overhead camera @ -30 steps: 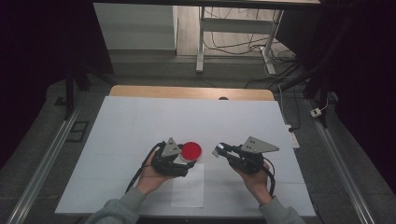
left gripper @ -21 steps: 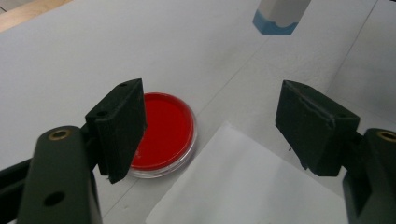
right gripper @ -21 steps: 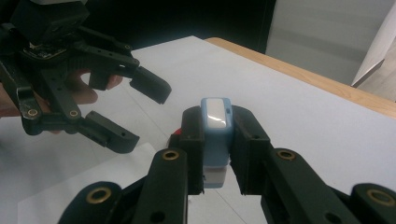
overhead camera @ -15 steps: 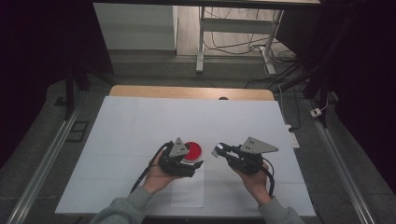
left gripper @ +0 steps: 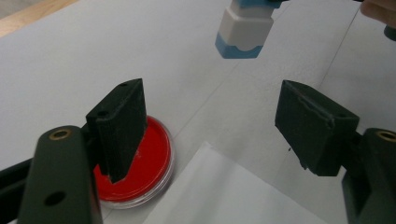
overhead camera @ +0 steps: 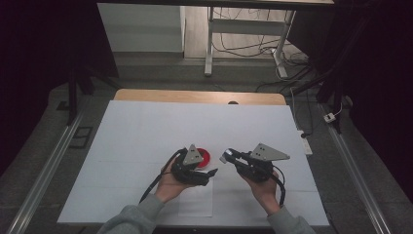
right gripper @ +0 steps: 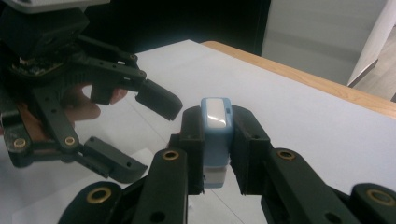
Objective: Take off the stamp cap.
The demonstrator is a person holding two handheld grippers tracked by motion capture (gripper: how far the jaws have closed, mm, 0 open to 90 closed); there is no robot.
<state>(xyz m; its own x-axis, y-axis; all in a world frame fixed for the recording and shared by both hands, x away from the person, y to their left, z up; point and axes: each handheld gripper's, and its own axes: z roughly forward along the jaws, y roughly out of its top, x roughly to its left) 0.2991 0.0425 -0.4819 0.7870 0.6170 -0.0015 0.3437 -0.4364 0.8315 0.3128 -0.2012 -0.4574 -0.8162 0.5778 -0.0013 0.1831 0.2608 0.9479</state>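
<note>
in the high view we see both grippers low in the frame, just below centre, over a white table cover. the left gripper sits left of centre, held in the person's left hand; its jaws stand wide apart with nothing between them. in the left gripper view we see that same wide gap, with white paper lying beneath at the bottom centre.

a round red ink pad in a clear dish lies on the cover, just behind the left gripper in the high view; in the left gripper view it sits at lower left, partly behind the left-hand jaw.

the right gripper, right of centre in the high view, is clamped on a small blue-and-white stamp. in the right gripper view we see the stamp upright at frame centre, both jaws pressed against its sides. in the left gripper view its end hangs at top centre, above the table and well apart from the ink pad.

the two grippers face each other, near but apart.
</note>
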